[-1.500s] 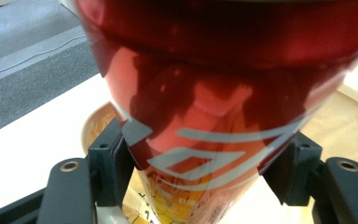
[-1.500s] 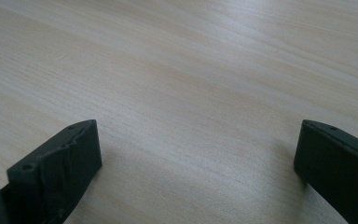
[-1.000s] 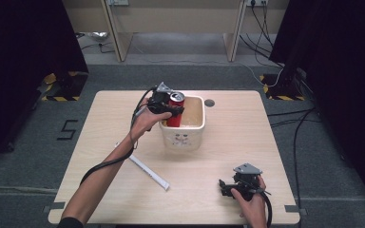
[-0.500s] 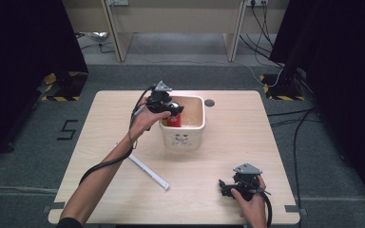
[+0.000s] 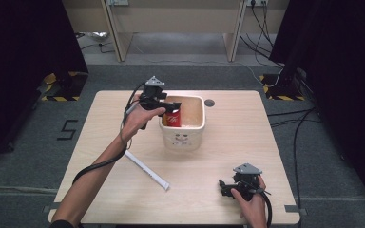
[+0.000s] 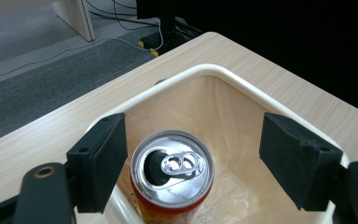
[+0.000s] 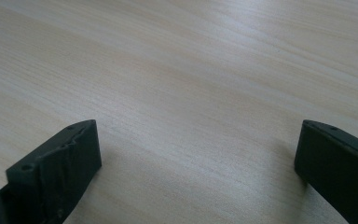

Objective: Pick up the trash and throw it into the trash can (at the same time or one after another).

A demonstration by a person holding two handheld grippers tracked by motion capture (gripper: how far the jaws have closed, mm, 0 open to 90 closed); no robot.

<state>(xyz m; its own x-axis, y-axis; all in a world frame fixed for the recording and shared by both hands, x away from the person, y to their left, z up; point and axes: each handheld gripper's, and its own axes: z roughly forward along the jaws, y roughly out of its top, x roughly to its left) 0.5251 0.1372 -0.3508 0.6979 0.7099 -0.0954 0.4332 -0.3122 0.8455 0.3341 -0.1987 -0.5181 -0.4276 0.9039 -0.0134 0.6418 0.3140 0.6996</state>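
A red drink can (image 5: 173, 117) with a silver top stands upright inside the white bin (image 5: 183, 140), against its left wall. My left gripper (image 5: 168, 105) hovers just above the bin's left rim. In the left gripper view the can (image 6: 172, 169) sits below and between the two pads (image 6: 103, 163), and the right pad is well clear of it. The jaws have just been opening and do not press on the can. My right gripper (image 5: 225, 186) rests open near the table's front right, with bare wood between its fingers (image 7: 60, 163).
A white stick (image 5: 146, 169) lies slantwise on the table in front of the bin, left of centre. A small round dark cap (image 5: 209, 102) sits in the tabletop behind the bin. The bin has a thin plastic liner (image 6: 214, 121).
The left gripper lowered the can into the bin, let go of it and rose a little toward the left. The right gripper has kept still.
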